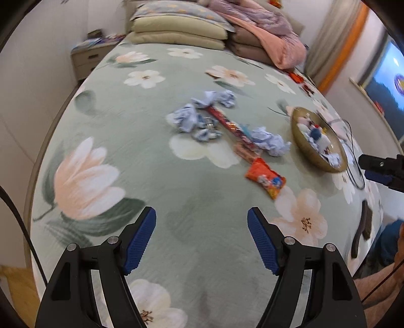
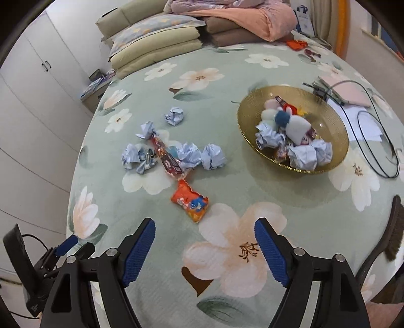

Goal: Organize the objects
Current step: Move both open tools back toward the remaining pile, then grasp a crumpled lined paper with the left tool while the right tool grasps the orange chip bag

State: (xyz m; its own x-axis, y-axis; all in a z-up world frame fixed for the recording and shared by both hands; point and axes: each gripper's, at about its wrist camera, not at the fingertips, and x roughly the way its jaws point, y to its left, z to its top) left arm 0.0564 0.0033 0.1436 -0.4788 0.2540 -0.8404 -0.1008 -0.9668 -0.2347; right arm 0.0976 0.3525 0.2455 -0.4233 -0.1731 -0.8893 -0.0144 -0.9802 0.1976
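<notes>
Both grippers hover over a bed (image 2: 151, 297) with a green floral cover. Left gripper (image 1: 202, 239): jaws wide apart, nothing between them. Right gripper (image 2: 205, 248): jaws wide apart, likewise empty.

Ahead of the right gripper, nearest item: an orange snack packet (image 2: 190, 201), lying flat, just beyond the fingertips and slightly left of centre. Beyond it, a long red wrapped stick (image 2: 166, 156) lies diagonally among crumpled blue paper balls (image 2: 213, 156); one more ball (image 2: 174, 115) sits apart, farther back. In the left wrist view the same packet (image 1: 265, 180) lies ahead and to the right of the left gripper, with the paper balls (image 1: 188, 118) farther ahead.

Ahead-right of the right gripper: a gold bowl (image 2: 252, 111), already holding paper balls, soft pom-pom-like items and wrappers. Past the bowl, a pink flat device (image 2: 349, 94) with a black cable (image 2: 378, 148) looping beside the bowl's right rim. A dark brush (image 2: 394, 232) lies at the bed's right edge.

Far end: stacked pillows (image 2: 154, 48) and folded blankets (image 2: 242, 20). Nothing lies between either gripper and the packet.
</notes>
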